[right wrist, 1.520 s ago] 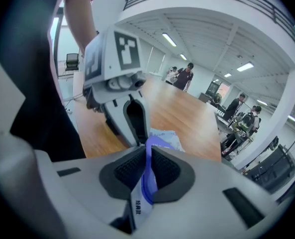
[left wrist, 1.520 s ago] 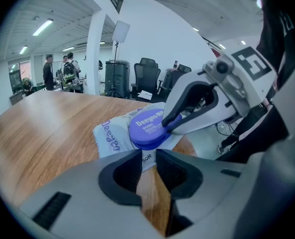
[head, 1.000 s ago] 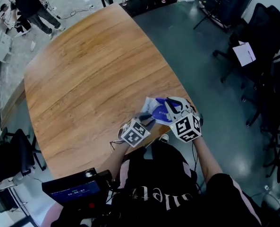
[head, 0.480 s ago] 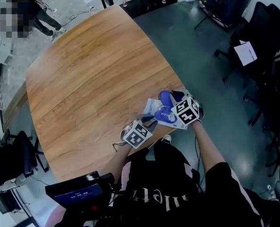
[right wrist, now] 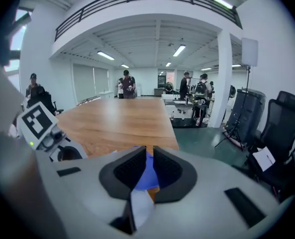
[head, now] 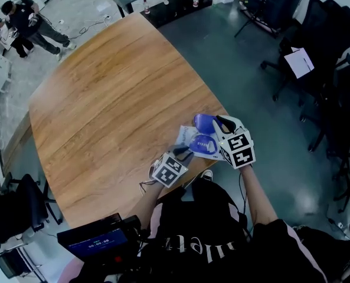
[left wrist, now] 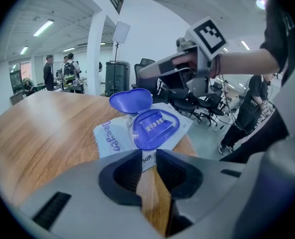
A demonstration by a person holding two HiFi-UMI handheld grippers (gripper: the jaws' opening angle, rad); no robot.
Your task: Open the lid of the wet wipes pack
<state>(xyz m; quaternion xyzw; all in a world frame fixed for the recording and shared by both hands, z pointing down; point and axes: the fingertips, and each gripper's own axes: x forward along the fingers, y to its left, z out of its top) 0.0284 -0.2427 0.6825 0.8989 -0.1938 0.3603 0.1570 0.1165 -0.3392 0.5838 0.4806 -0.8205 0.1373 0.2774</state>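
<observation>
The white wet wipes pack (head: pixel 193 140) (left wrist: pixel 112 133) lies near the right front edge of the wooden table (head: pixel 104 93). Its blue lid (head: pixel 202 121) (left wrist: pixel 131 99) stands flipped up and open above the blue opening ring (left wrist: pixel 154 127). My left gripper (head: pixel 184 152) (left wrist: pixel 148 158) is shut on the pack's near edge. My right gripper (head: pixel 220 121) (right wrist: pixel 149 166) hovers just right of the lid, jaws shut. The left gripper view shows a small gap between its tip (left wrist: pixel 145 73) and the lid. The blue lid (right wrist: pixel 148 176) shows through the gap between its jaws.
The table edge runs just right of the pack, with grey floor (head: pixel 245 69) beyond. Black office chairs (head: pixel 319 46) stand at the right. Two people (head: pixel 24 16) stand far off at the top left. A small screen (head: pixel 92 239) sits at the person's waist.
The right gripper lifted the blue lid up and over, then drew back to the right. The lid now stands open. The left gripper stayed on the pack's edge.
</observation>
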